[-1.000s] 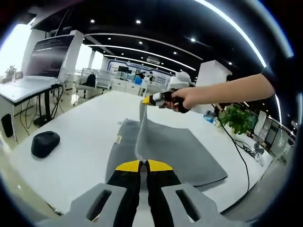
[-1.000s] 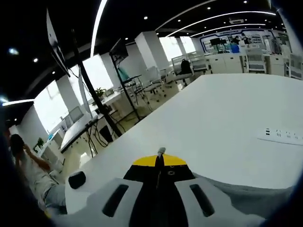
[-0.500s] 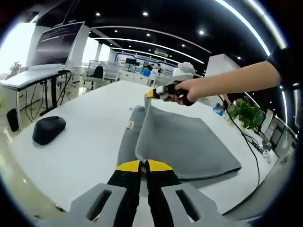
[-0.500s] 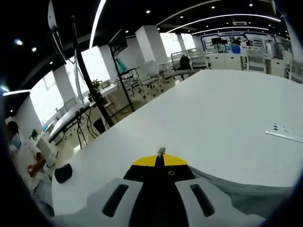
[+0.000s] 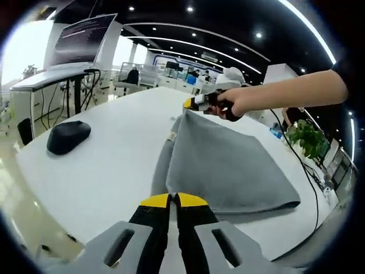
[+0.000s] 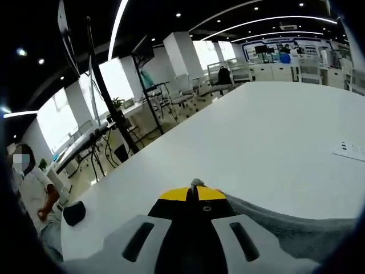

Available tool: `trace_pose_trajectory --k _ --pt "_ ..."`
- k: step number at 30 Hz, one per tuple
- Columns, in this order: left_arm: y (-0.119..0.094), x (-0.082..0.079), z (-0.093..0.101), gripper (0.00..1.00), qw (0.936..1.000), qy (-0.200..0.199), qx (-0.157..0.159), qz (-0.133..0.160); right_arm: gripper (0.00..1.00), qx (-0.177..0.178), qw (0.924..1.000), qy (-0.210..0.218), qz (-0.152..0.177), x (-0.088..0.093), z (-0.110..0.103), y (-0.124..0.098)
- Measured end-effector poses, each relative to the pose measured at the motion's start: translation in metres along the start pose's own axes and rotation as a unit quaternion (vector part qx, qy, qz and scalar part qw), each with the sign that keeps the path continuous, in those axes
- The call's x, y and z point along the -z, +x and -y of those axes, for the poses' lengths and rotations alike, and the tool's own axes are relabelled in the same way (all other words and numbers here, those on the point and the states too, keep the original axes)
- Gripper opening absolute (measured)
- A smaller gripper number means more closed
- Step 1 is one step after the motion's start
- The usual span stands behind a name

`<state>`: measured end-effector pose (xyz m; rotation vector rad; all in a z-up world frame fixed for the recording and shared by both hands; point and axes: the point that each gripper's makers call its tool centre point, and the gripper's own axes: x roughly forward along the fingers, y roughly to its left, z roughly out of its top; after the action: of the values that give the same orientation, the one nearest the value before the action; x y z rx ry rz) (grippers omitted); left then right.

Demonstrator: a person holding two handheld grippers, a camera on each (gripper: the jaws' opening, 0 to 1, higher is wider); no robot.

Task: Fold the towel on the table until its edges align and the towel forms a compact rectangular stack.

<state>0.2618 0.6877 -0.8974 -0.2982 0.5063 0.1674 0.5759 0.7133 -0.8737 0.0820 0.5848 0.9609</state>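
The grey towel [image 5: 228,165] lies on the white table [image 5: 108,165], right of the mouse [image 5: 68,137]. Both grippers [image 5: 174,197] [image 6: 194,185] pinch its corners. Soft and limp, it likely sags, so corners seem the best hold.

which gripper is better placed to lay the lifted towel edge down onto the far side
Right. The right gripper pinches the grey towel's far corner, raised above the table, so lowering it finishes the fold. The left gripper clamps the near corner.
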Motion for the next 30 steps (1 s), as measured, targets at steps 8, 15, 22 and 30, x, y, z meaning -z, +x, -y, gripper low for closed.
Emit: trace_pose_trajectory --k 8,15,22,30 --pt "0.001 -0.001 -0.003 0.15 1.0000 -0.006 -0.003 -0.002 0.08 -0.009 0.9998 -0.017 0.004 -0.006 0.000 -0.003" --pt "0.008 -0.008 -0.010 0.21 1.0000 0.004 -0.007 -0.006 0.13 -0.011 0.9997 -0.021 0.010 -0.012 0.007 -0.014" --pt "0.016 -0.006 -0.007 0.22 0.9992 0.029 0.001 -0.027 0.15 -0.002 0.9995 -0.031 0.000 -0.011 0.026 -0.030" --pt "0.017 -0.005 -0.008 0.22 0.9982 0.045 -0.006 -0.039 0.17 0.012 0.9994 -0.033 -0.010 -0.008 0.050 -0.046"
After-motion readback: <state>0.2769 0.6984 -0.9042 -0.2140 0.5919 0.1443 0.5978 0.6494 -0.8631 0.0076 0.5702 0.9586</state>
